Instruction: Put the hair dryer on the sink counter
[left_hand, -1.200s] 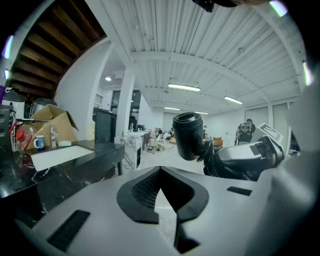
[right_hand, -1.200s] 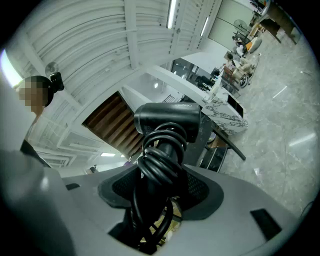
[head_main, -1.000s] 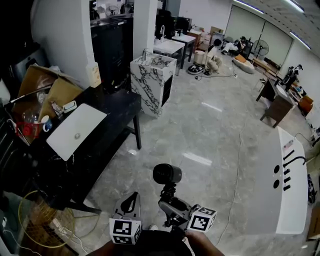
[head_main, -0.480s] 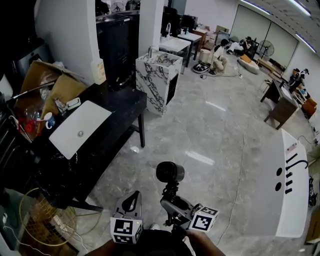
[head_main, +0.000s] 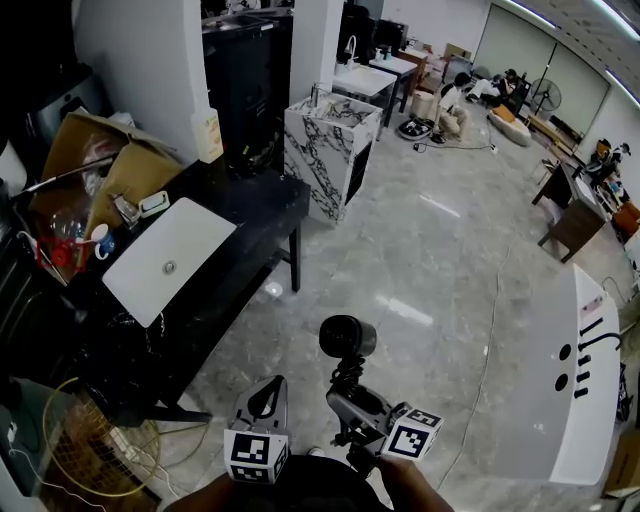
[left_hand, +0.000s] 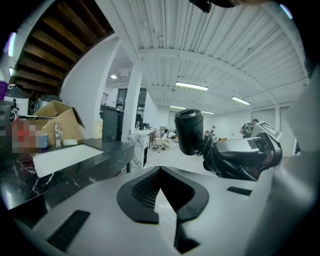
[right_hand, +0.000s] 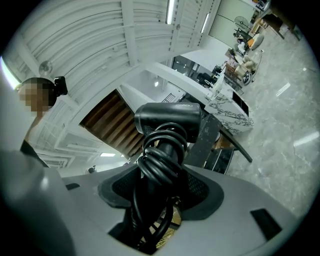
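Black hair dryer (head_main: 345, 340) with a cord-wound handle, upright at lower centre, clamped in the right gripper (head_main: 345, 395).
Black sink counter (head_main: 250, 215) lies upper left, well apart, nearer the left gripper (head_main: 268, 395), whose jaws are together and empty.

The left gripper (head_main: 266, 395) and the right gripper (head_main: 345, 402) have pale grey plastic shells, with black ribbed pads (left_hand: 142, 192) inside the jaws. Each one carries a white cube (head_main: 255, 457) printed with black square markers.
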